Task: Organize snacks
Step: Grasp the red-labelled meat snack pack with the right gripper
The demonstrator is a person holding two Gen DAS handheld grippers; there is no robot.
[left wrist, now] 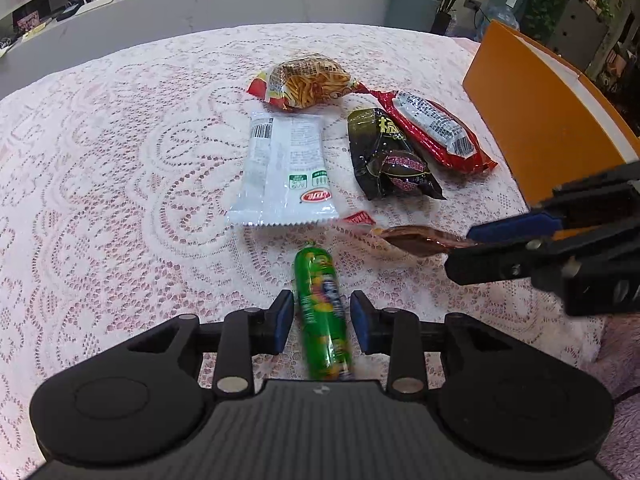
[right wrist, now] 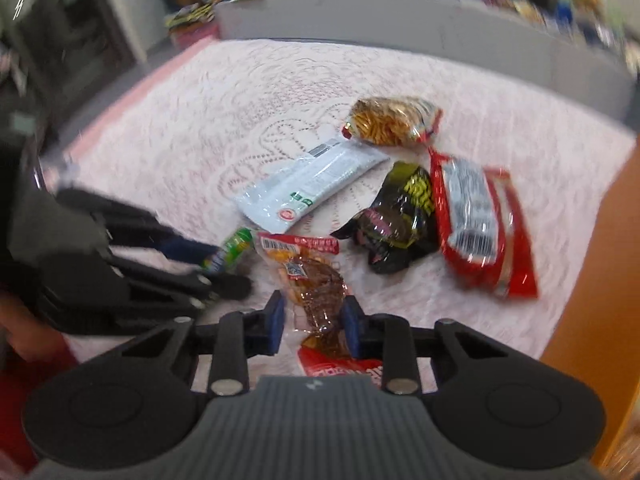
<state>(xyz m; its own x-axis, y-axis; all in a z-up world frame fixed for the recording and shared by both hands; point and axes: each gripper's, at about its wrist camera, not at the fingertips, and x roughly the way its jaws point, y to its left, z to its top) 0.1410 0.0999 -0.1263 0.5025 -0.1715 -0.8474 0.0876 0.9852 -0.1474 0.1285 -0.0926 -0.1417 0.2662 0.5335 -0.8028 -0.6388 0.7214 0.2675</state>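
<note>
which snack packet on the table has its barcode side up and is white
The long white plastic packet, lying flat mid-table with its barcode at the far end. The red packet also shows a barcode but is red.

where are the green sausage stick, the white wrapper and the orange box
green sausage stick (left wrist: 322, 312), left wrist view, mid-body between the pads
white wrapper (left wrist: 286, 168), left wrist view, centre of its printed back
orange box (left wrist: 532, 120), left wrist view, its orange side wall

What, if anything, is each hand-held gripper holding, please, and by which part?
The right hand-held gripper pinches the brown snack packet across its middle. The left hand-held gripper straddles the green sausage without gripping it.
</note>
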